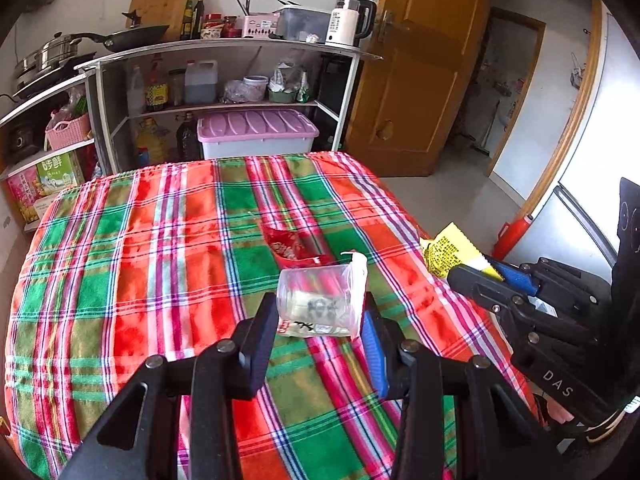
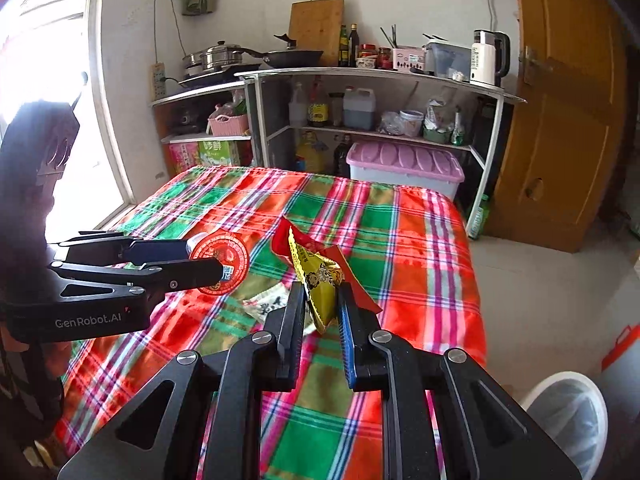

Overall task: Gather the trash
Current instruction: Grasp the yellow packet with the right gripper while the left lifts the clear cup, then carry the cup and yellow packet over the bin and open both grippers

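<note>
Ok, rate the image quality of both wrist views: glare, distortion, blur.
Left wrist view: even light, sharp on the clear cup; fisheye bends the door. Right wrist view: window blown out white at left, leaving the left gripper dark; yellow wrapper stays sharp.

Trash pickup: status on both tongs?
Left tongs shut on clear plastic cup. Right tongs shut on yellow wrapper. Red wrapper left on plaid cloth. White bin to the right, path clear.

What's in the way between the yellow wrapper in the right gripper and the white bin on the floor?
Nothing visible. The right gripper holds the yellow wrapper above the tablecloth, and the lined white bin stands open beside the table.
</note>
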The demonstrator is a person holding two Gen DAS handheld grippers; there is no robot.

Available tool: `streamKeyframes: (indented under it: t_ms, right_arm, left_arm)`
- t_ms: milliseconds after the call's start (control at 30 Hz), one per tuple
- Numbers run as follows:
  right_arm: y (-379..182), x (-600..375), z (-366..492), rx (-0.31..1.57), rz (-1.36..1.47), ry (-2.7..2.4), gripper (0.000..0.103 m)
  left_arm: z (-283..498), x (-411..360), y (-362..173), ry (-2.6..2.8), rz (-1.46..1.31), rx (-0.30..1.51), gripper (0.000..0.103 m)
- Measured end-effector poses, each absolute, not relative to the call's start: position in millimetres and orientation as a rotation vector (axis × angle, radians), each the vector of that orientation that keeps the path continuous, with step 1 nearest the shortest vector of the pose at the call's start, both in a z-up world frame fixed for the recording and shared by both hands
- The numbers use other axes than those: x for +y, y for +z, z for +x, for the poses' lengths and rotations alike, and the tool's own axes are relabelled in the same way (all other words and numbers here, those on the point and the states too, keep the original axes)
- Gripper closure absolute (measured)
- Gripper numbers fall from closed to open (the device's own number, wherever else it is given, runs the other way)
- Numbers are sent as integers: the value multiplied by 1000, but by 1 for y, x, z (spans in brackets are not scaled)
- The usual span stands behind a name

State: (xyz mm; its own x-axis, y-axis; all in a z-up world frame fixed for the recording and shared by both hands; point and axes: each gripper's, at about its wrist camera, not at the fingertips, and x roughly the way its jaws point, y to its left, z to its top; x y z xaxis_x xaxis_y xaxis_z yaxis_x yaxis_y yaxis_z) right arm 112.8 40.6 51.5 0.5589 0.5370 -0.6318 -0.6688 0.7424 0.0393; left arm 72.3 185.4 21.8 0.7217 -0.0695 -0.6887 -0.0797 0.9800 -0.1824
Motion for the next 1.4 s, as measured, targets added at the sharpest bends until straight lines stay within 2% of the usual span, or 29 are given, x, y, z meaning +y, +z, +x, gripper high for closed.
streamKeyframes:
  t_ms: [933, 1400]
  right_arm:
    - [49, -207, 108, 717, -60, 214, 86]
    - [6, -267, 116, 817, -6, 112, 86]
  left_arm:
    - [138, -83, 12, -436, 21, 822, 61]
    - [158, -146, -19, -439, 109, 874, 61]
